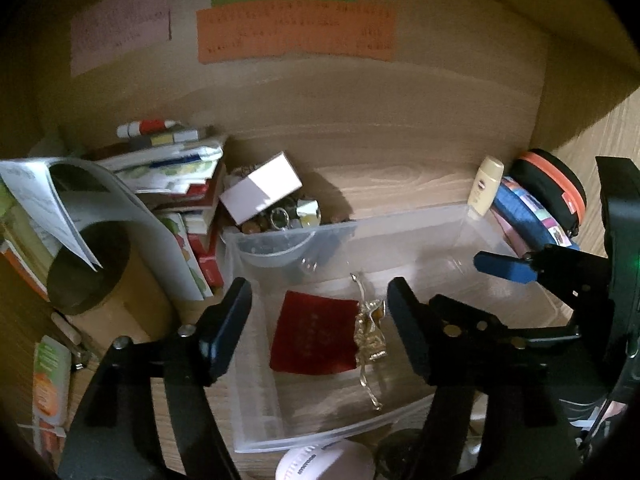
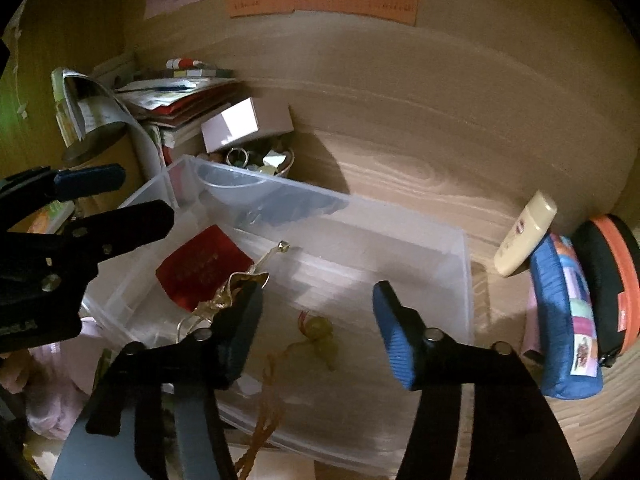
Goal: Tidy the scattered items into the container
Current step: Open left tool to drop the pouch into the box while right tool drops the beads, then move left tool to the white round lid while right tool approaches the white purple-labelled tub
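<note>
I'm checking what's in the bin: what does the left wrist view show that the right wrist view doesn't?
Left wrist only: the brown cardboard tube and the orange-printed packet at far left.

Right wrist only: a small green tasselled charm lying in the bin.

Both: the clear plastic bin, the red pouch, the gold ribbon ornament, the cream bottle, and both grippers open and empty.

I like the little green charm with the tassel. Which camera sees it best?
The right wrist view: the green charm lies in the clear box, framed by the open right gripper. The left wrist view doesn't show it.
</note>
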Available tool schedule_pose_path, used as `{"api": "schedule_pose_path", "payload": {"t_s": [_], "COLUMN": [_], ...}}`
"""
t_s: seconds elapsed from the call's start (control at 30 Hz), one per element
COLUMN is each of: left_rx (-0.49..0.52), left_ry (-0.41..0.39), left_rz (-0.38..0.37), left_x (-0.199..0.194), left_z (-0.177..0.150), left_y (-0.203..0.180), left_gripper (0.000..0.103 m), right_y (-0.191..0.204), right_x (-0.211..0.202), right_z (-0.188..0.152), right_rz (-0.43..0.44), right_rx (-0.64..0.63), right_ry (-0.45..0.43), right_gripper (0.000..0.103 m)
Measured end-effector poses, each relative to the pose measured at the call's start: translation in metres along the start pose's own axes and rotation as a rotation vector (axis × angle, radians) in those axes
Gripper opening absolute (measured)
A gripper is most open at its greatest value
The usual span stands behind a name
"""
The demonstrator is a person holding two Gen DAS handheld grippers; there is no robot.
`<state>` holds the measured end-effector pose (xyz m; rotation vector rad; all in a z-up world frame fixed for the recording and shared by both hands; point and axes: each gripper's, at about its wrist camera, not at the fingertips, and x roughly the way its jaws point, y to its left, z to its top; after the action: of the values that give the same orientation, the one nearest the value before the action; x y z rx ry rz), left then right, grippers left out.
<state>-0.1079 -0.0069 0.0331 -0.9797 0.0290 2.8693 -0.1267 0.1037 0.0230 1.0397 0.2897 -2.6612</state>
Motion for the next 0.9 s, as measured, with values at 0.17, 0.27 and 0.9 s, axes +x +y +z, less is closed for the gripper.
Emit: {"api": "schedule_pose_path", "payload": {"t_s": [0.17, 0.27, 0.9], "left_rx": [-0.024, -0.043, 0.026], "left_ry": [-0.025, -0.021, -0.035], "left_rz": [-0.002, -0.018, 0.039], "left_x": [-0.011, -0.019, -0.085], "left_z": [0.004, 0.007, -0.029], "left_y": [0.008, 0.014, 0.020], "left_gripper": [0.076, 0.078, 0.098], "right_y": [0.000, 0.001, -0.004], "right_x": [-0.011, -0.020, -0.114], "right_z": [0.002, 0.005, -0.018], "right_rz": [-0.051, -0.069, -0.126], "right_rx": [-0.015, -0.030, -0.028], "right_ry": [-0.044, -0.064, -0.189], "right_gripper": [0.077, 0.078, 0.093]}}
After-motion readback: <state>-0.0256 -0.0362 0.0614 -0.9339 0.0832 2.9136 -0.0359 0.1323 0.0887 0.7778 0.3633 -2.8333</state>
